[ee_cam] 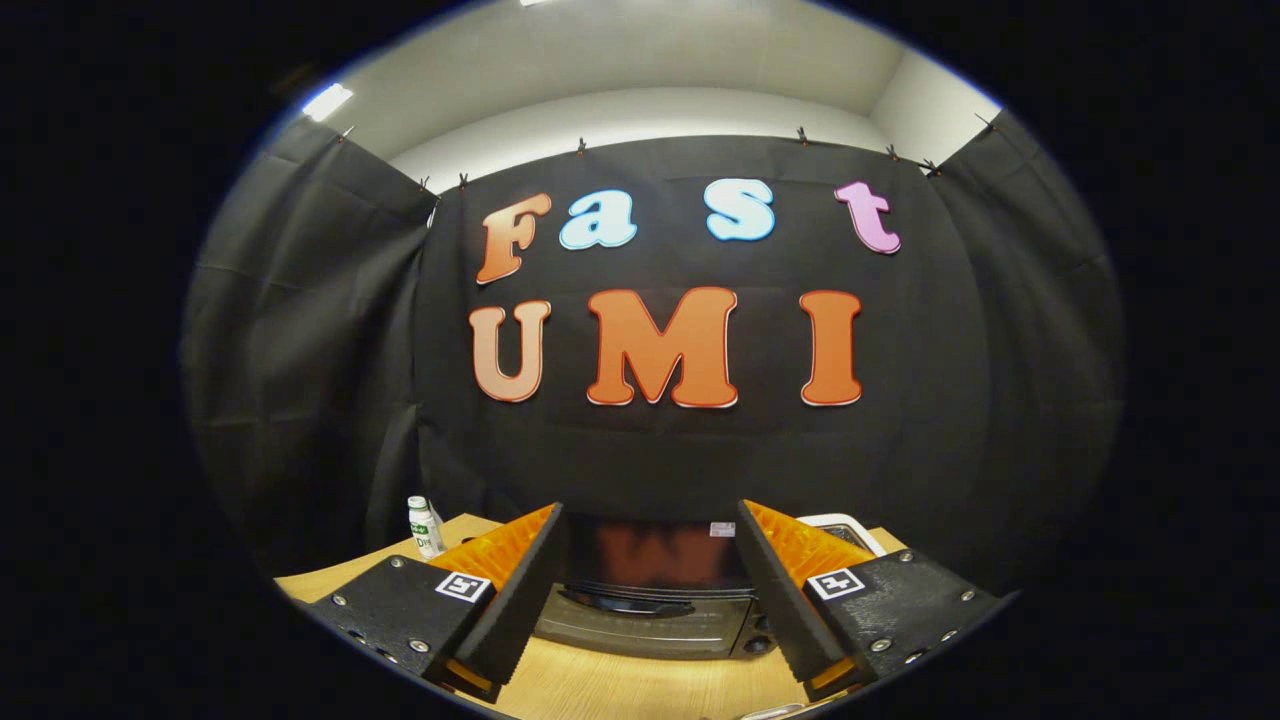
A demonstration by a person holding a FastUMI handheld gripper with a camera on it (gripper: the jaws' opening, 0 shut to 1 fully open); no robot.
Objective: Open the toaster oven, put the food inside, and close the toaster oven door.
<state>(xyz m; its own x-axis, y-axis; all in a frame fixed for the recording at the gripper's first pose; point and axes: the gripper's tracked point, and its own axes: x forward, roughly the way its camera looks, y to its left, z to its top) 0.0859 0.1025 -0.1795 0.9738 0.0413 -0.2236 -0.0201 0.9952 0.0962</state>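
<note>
The tongs (650, 590) stand wide apart, empty, with the closed toaster oven (650, 600) beyond them on the wooden table (640, 685).

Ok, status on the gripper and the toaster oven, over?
Gripper open, holding nothing. Toaster oven just ahead between the fingers, door shut. Small bottle off to one side on the table, not in the way.

Nothing legible (bottle (425, 527) label too small) beyond the hand-held gripper's (650, 510) spread fingers (510, 600).

The claw (650, 590) is held level, its fingers spread wide apart.
</note>
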